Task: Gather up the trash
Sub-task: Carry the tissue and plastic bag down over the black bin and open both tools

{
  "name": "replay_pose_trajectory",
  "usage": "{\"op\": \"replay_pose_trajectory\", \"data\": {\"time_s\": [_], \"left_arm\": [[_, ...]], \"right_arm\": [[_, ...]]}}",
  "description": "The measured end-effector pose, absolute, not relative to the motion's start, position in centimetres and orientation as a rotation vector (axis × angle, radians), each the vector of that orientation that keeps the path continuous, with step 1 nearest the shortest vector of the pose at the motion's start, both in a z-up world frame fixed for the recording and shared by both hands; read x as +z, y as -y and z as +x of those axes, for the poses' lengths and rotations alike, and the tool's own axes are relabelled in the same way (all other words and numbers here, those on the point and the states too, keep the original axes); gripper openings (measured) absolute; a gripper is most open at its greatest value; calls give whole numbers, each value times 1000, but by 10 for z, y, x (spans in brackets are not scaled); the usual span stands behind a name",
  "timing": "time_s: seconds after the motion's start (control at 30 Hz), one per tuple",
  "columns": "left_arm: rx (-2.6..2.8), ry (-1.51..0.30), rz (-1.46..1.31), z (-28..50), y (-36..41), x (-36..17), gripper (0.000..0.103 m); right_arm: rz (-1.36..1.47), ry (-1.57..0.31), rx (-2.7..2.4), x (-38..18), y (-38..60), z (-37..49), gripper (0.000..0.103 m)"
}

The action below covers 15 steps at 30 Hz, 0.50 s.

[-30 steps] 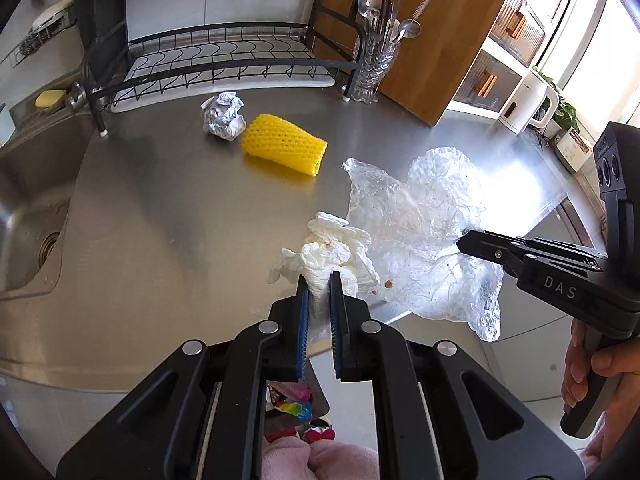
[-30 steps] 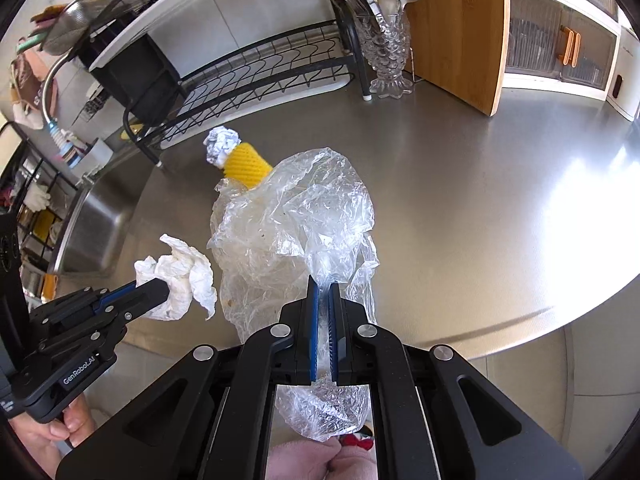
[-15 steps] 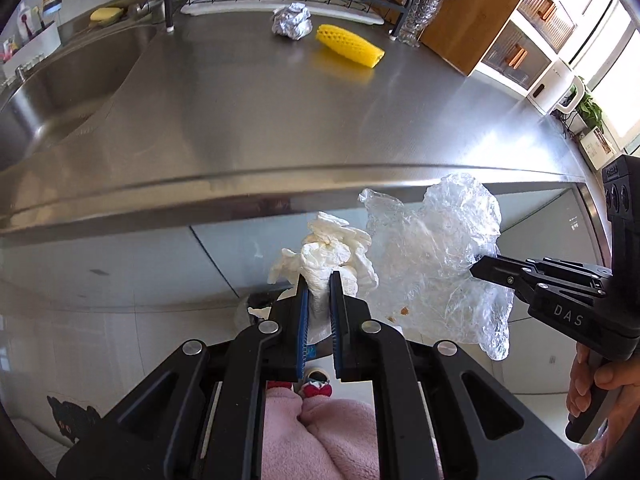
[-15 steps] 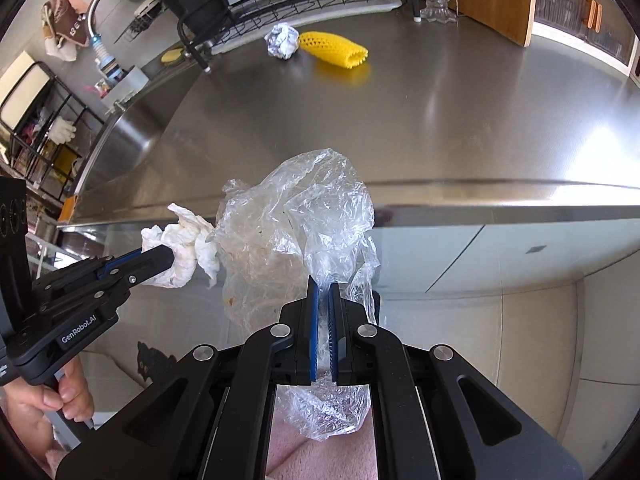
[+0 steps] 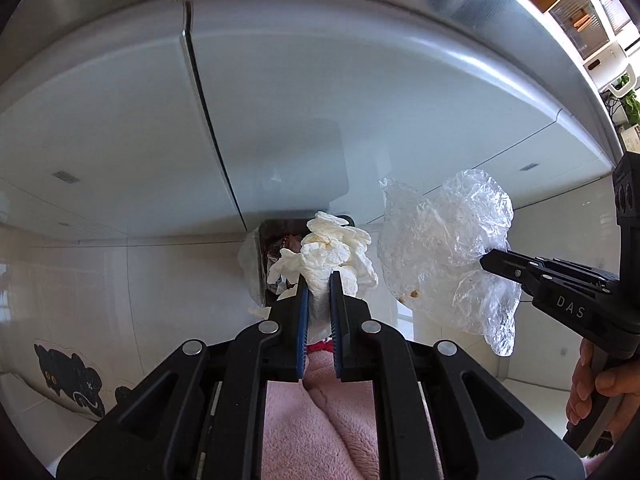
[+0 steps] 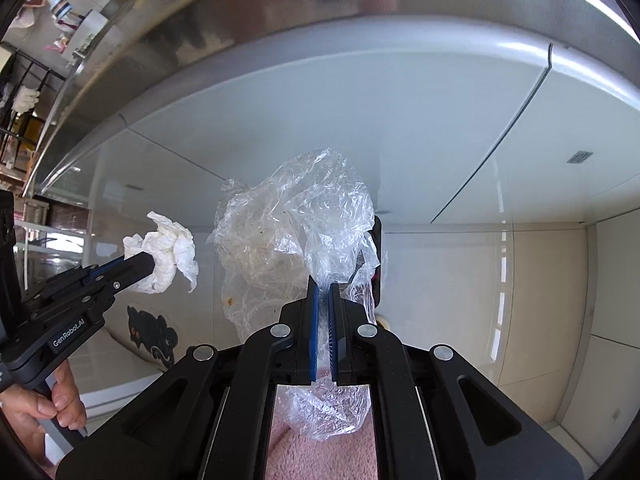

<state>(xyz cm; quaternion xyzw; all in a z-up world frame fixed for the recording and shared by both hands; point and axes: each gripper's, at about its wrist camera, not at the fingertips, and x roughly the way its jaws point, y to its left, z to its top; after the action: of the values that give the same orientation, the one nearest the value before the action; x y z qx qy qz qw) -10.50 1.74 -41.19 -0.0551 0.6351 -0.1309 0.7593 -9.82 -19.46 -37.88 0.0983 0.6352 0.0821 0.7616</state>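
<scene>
My left gripper (image 5: 319, 280) is shut on a crumpled white tissue (image 5: 326, 252) and holds it in the air below the counter edge, right over a small trash bin (image 5: 272, 248) on the floor. The tissue and left gripper (image 6: 150, 266) also show at the left of the right wrist view. My right gripper (image 6: 323, 292) is shut on a crumpled clear plastic bag (image 6: 296, 224), held beside the tissue. The bag (image 5: 444, 236) and right gripper (image 5: 486, 262) show at the right of the left wrist view. The bag hides most of the bin in the right wrist view.
Pale cabinet doors (image 5: 280, 120) stand close ahead under the steel counter edge (image 6: 240, 12). The tiled floor (image 6: 540, 300) lies below. A black cat sticker (image 5: 68, 376) marks the floor at left. Pink fuzzy slippers (image 5: 320, 420) are under the grippers.
Both grippers have dropped from counter height to below the counter edge, carrying the tissue and the bag. The countertop with the yellow net and foil ball has gone out of view; the bin has appeared.
</scene>
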Motion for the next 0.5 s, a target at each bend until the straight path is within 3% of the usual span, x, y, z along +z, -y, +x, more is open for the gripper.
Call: {"op": "replay_pose_trajectory", "data": {"time_s": [0.5], "left_arm": [[-301,-1534,-123,-93,-14,-546,9]], "right_arm": [[297,-1501,87,-528,182,-64,6]]}}
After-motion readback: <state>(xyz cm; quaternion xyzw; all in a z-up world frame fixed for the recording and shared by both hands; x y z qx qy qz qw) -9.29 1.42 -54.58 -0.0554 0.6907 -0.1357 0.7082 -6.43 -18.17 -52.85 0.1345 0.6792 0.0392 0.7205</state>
